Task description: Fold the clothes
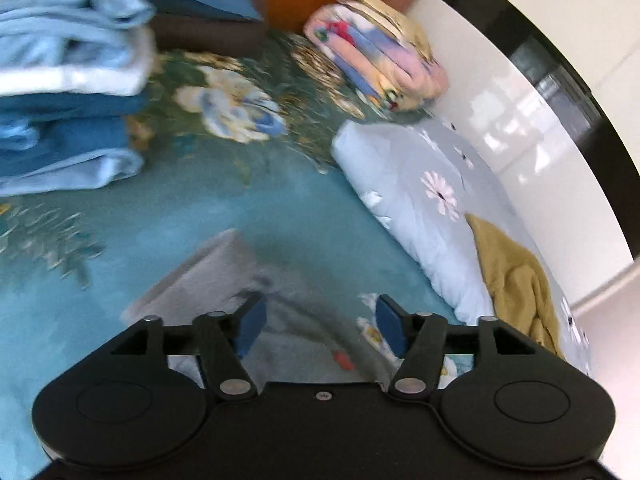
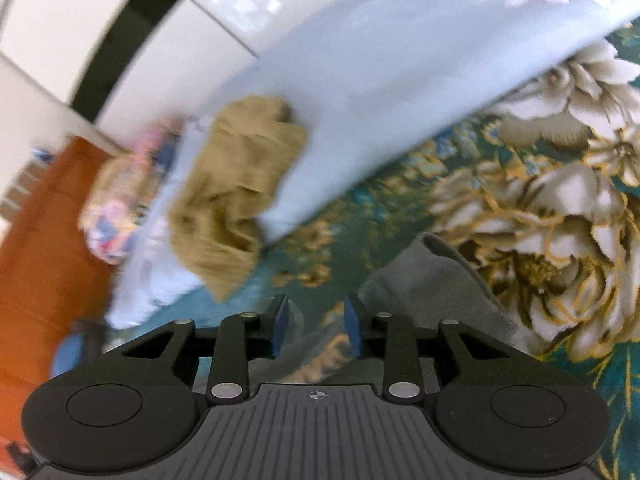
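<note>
The left tool [image 1: 318, 326] hangs over a bed with a teal flowered spread [image 1: 192, 208], its blue pads wide apart and holding nothing. Directly under it lies a grey garment [image 1: 208, 276], flat on the spread, with a small red mark near its lower part. Well ahead to the left sits a stack of folded clothes [image 1: 68, 88] in light and dark blue and white. Further back, a rolled multicoloured blanket [image 1: 376, 52] rests beside a white wall. To the right lies a pale blue quilt [image 1: 412, 208] with daisy prints, and an ochre cloth [image 1: 516, 280] is crumpled on it.

The right tool [image 2: 316, 326] also stands apart, with a narrower gap, gripping nothing. The grey garment [image 2: 432, 284] shows just to its right, one folded edge raised a little off the spread [image 2: 520, 216]. The ochre cloth [image 2: 236, 196] lies ahead to the left, on the quilt [image 2: 380, 80]. Both views are blurred.
</note>
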